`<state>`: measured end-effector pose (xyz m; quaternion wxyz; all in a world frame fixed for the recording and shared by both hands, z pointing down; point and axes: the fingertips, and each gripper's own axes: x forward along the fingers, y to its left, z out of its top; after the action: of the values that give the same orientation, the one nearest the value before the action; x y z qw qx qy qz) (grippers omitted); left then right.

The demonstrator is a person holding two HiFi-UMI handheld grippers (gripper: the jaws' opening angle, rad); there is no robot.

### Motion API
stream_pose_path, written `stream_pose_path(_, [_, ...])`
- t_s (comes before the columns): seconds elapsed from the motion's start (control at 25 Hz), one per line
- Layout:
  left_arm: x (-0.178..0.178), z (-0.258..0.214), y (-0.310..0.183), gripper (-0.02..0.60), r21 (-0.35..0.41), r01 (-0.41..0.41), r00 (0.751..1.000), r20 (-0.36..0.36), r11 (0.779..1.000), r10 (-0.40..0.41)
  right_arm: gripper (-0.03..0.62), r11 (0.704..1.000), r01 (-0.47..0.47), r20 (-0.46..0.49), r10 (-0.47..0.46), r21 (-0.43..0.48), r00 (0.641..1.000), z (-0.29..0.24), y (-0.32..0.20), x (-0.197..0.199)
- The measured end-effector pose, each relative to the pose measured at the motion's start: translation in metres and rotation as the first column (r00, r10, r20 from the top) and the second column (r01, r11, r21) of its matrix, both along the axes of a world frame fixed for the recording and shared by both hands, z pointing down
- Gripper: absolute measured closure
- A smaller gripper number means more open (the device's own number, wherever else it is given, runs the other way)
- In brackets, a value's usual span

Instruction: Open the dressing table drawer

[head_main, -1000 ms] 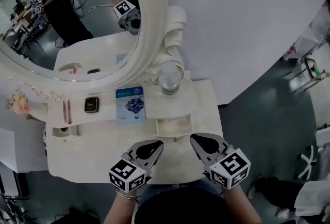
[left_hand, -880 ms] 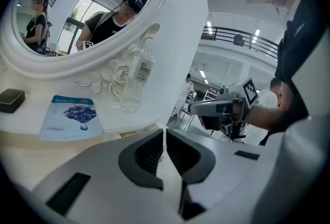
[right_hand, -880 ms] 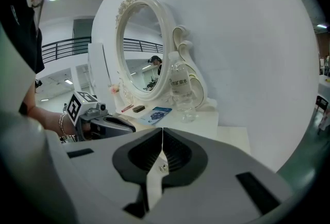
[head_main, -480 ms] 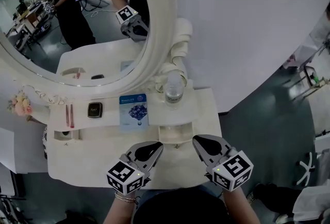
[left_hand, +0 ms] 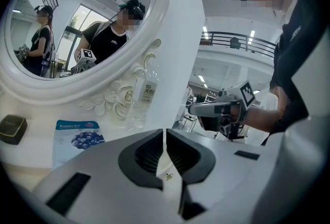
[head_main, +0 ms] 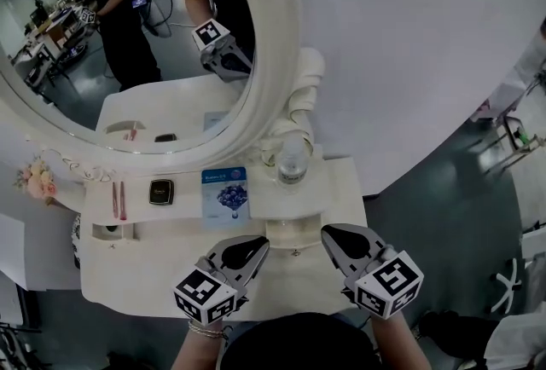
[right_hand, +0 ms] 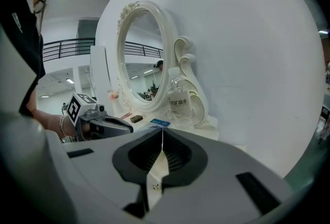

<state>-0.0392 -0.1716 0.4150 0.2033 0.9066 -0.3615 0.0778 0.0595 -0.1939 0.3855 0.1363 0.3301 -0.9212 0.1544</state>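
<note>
My left hand-held gripper (head_main: 256,247) and right hand-held gripper (head_main: 331,236) are both closed tight and empty, so I should open the left one, pinch the little knob (head_main: 295,252) of the drawer (head_main: 290,234) at its 3 o'clock, and pull straight back.

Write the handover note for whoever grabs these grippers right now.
Left gripper: shut, empty, over the table, left of the knob.
Right gripper: shut, empty, right of the knob.
Drawer: small one below the water bottle; neither gripper touches its knob.
Done: nothing I can confirm; whether the drawer is already out I cannot tell.
Left: check it; if shut, open one gripper, grip the knob, pull toward you.
</note>
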Motion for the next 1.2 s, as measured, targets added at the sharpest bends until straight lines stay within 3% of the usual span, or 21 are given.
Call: stream_pose_path(1.2, [-0.015,-0.052,-0.006,0.548,0.136,0.028,0.999,0.026,0.990,-0.032,0.574,0.994,0.015,0.018,-0.017,0.108,1.000,-0.047,-0.002,-0.001])
